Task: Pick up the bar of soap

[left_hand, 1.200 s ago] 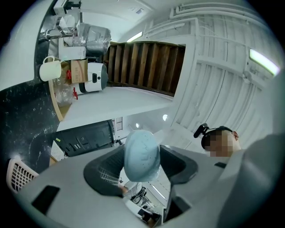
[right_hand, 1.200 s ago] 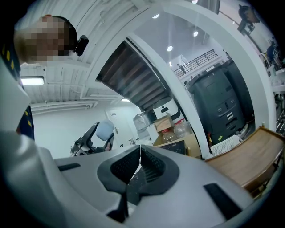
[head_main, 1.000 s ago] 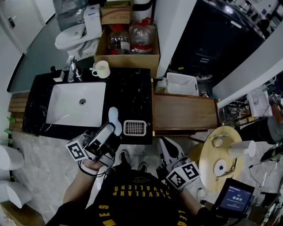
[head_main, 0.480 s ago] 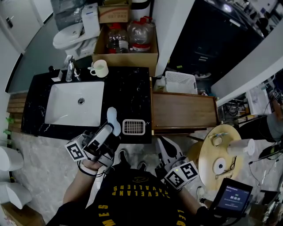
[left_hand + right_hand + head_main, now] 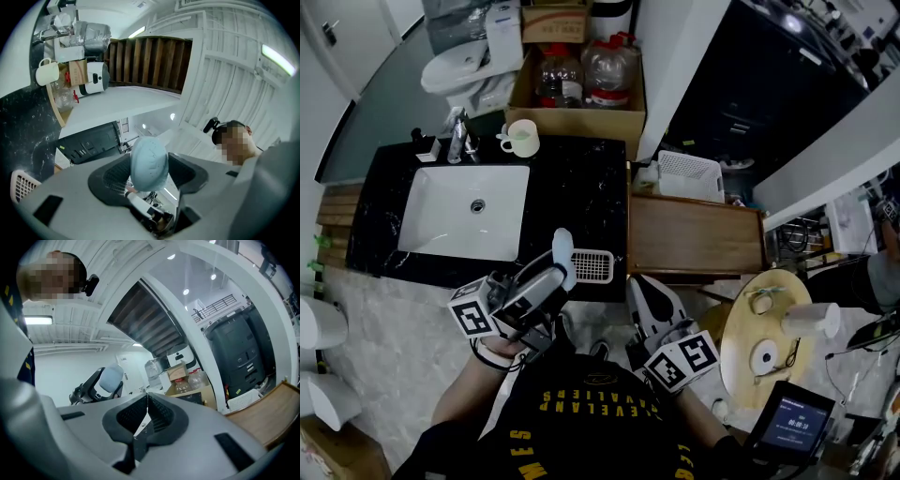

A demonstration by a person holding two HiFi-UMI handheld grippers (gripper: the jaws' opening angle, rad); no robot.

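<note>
The pale blue bar of soap [image 5: 563, 255] is held off the counter, clamped between the jaws of my left gripper [image 5: 557, 265] above the black counter's front edge. In the left gripper view the bar of soap [image 5: 149, 162] stands upright between the two dark pads, and the left gripper [image 5: 149, 174] is tilted upward toward the ceiling. My right gripper [image 5: 643, 302] hangs in front of the wooden cabinet, jaws shut with nothing between them. In the right gripper view the right gripper [image 5: 147, 405] has its pads touching, and the bar of soap [image 5: 111, 378] shows at the left.
A white slotted soap tray [image 5: 592, 266] lies on the black marble counter [image 5: 581, 197] just right of the soap. A white sink [image 5: 465, 213], faucet [image 5: 457, 135] and cream mug [image 5: 523, 139] stand further back. A wooden cabinet top [image 5: 694, 234] is at the right.
My left gripper has shifted slightly right and up with the soap in it, nearer the slotted tray. The right gripper has barely moved.
</note>
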